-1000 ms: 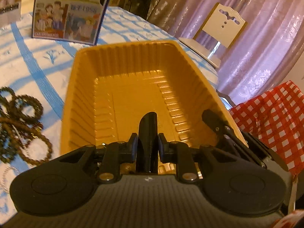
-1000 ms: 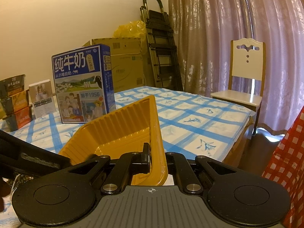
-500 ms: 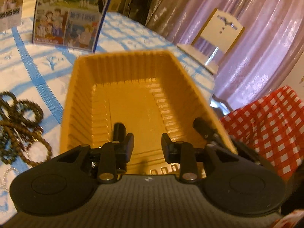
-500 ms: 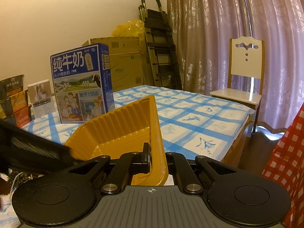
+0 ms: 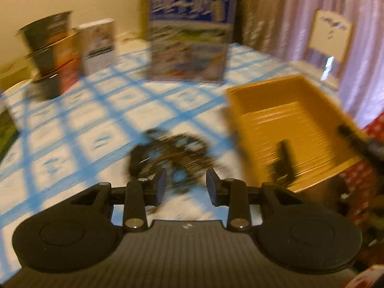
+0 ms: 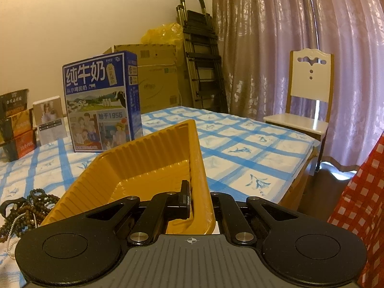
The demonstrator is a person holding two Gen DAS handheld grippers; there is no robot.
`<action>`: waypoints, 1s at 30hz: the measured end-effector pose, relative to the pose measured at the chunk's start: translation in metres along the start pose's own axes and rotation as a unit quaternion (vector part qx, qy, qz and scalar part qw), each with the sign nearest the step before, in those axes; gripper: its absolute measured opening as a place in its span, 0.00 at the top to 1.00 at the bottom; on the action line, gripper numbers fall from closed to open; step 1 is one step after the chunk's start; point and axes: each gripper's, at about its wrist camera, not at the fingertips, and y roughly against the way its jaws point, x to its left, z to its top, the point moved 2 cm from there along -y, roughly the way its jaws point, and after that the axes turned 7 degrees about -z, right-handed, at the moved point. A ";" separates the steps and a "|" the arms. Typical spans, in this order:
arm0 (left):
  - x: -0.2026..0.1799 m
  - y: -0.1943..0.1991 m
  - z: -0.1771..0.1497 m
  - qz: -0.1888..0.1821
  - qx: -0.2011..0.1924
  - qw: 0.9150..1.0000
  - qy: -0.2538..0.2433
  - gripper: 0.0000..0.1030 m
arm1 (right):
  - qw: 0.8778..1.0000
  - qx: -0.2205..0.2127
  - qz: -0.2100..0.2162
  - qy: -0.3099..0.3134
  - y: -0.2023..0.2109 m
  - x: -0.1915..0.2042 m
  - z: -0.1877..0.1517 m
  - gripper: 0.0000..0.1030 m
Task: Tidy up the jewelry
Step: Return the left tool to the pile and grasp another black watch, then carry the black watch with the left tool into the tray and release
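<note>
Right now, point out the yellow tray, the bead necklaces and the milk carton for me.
yellow tray (image 6: pixel 153 153): right wrist view, ribbed inner wall.
bead necklaces (image 6: pixel 36 204): right wrist view, brown bead pile.
milk carton (image 6: pixel 96 100): right wrist view, printed front face.

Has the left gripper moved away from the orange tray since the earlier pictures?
Yes. The left gripper, jaws just opening and empty, earlier faced into the orange tray. Now the tray sits to its right, and the gripper faces the beaded jewelry pile.

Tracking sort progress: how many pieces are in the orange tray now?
1: a dark elongated piece near the near end of the orange tray. The left view is blurred, so small items may be missed. The beads lie outside it.
</note>
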 end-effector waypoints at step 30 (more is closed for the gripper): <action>0.071 -0.092 0.006 0.047 0.034 0.998 -0.023 0.63 | 1.000 0.019 0.000 0.002 -0.029 0.001 0.005 0.96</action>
